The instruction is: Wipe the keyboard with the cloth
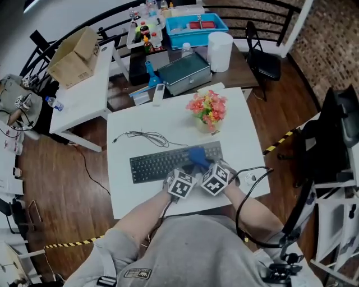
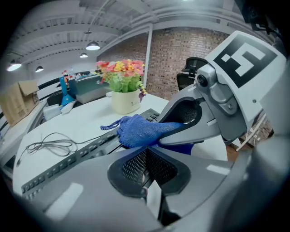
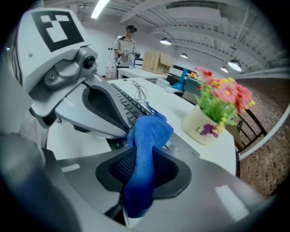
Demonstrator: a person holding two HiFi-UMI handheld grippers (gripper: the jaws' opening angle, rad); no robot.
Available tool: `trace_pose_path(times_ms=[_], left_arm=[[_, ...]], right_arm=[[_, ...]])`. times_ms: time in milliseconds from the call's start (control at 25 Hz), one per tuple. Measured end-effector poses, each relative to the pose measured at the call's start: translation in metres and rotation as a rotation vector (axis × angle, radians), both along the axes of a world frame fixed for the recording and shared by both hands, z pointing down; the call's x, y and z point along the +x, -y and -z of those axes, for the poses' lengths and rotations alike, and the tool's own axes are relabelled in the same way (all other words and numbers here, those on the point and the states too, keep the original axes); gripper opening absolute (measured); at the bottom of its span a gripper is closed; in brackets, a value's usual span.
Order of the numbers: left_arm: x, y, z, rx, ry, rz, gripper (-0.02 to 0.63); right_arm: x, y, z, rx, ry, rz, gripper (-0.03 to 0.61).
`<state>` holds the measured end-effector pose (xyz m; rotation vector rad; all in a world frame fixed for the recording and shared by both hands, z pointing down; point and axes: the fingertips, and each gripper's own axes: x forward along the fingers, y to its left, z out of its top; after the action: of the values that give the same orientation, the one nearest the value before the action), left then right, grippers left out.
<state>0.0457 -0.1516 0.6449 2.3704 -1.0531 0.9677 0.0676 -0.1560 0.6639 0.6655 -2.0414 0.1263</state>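
White counter (image 1: 140, 193), keyboard wipe underway.
We've got the right gripper (image 3: 140, 179) jaws clenched on the cloth (image 3: 147, 131) to drag it over the keyboard (image 1: 151, 166); left gripper (image 2: 146, 174) jaws closed, empty.

Black keyboard (image 1: 162, 163) lies flat, running nine to three o'clock. Bunched blue cloth (image 1: 198, 157) sits on its three o'clock end.

Figure: Bright, even indoor light falls from ceiling lamps (image 2: 93, 45) and a strip light (image 3: 100, 8). Shadows on the white table (image 1: 238, 132) are soft and faint. All three views bow strongly at the edges, and both gripper views darken at the corners. The cloth (image 3: 149, 136) blurs where it nears the lens.
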Motion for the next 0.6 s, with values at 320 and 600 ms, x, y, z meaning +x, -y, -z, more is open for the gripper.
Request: trace_pose_path(times_ms=[320,600], left_arm=[[0.073,0.006,-0.001,0.001,0.003,-0.115,-0.006],[0.078,0.014,0.0,0.005,0.018,-0.091,-0.006]], right_arm=[[0.088,0.005,-0.002,0.0,-0.012,-0.127,0.107],[0.088,0.017,0.002,0.009,-0.003,-0.078,0.107]])
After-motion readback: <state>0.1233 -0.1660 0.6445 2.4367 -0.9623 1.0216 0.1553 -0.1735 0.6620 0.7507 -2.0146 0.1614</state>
